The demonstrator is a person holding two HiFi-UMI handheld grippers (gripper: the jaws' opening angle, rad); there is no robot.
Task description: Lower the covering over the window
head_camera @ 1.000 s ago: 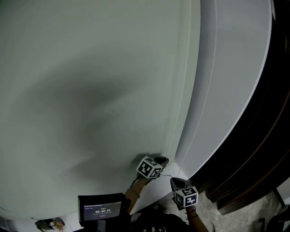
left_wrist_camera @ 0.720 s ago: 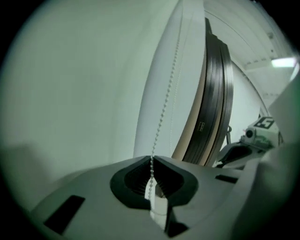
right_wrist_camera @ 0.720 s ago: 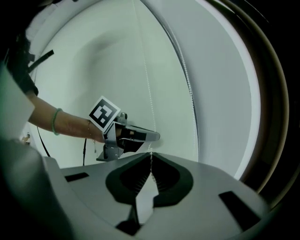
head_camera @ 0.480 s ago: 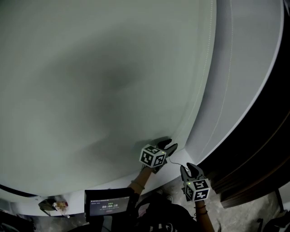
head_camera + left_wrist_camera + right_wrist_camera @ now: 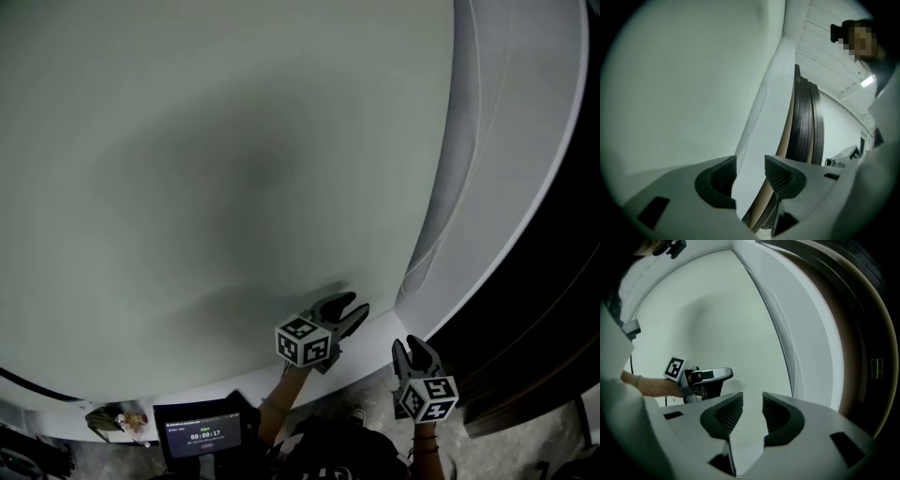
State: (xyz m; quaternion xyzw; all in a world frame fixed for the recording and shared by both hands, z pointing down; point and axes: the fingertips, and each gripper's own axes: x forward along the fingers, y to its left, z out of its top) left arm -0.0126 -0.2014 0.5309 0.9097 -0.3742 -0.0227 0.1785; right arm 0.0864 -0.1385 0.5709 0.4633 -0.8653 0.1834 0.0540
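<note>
A pale grey-green roller blind (image 5: 234,159) fills most of the head view and hangs low. Its thin bead cord (image 5: 475,112) runs down the blind's right edge and shows in the right gripper view as a fine line (image 5: 785,341). My left gripper (image 5: 352,314) is held in front of the blind's lower right part. Its jaws have just been opening and now stand open, with nothing between the pads (image 5: 780,173). My right gripper (image 5: 413,348) is to its right, below the cord. Its jaws have also just been opening and nothing is in them. The right gripper view shows the left gripper (image 5: 715,375) from the side.
A white wall strip (image 5: 534,141) borders the blind on the right. Past it stands a dark ribbed wooden frame (image 5: 553,309). A small screen with a timer (image 5: 199,434) is at the bottom left, above the floor.
Both grippers have gone from shut to open. They have come away from the cord at the blind's right edge. The right one has drifted right in the head view.
</note>
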